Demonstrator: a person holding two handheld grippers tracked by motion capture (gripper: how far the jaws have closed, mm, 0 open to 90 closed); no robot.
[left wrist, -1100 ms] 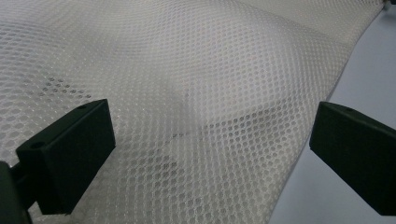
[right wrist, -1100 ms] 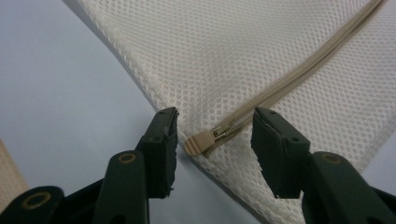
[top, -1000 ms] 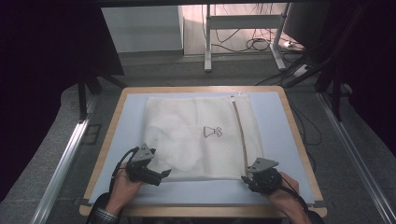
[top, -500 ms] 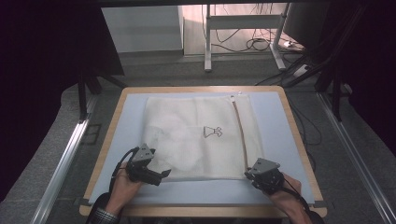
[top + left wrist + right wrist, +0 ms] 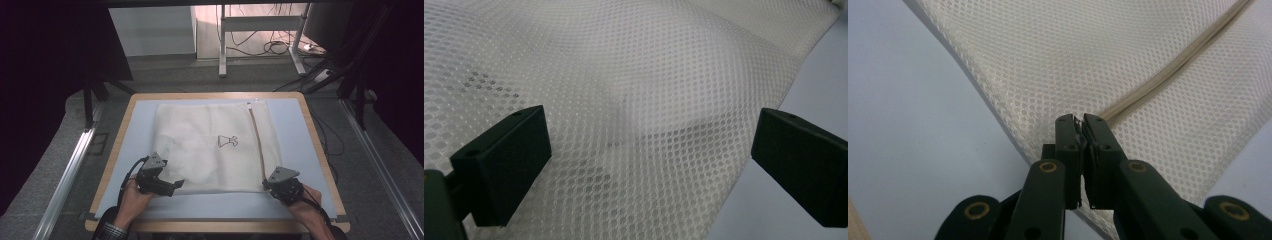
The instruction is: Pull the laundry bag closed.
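A white mesh bag lies flat on the pale blue mat, with a beige zipper running down its right side. My left gripper is at the bag's near left corner. Its jaws stand wide open over the mesh, left gripper touching nothing that I can see. My right gripper is at the near right corner, where its jaws have just been closing. In the right gripper view the right gripper is shut on the bag's edge, right beside the zipper's end.
The mat sits inside a wooden table rim. A small black dress-shaped print marks the bag's middle. Beyond the table stand a desk's legs and loose cables on the floor. Metal rails run along both sides.
Both hands have kept their places at the bag's near corners. The bag lies as before.
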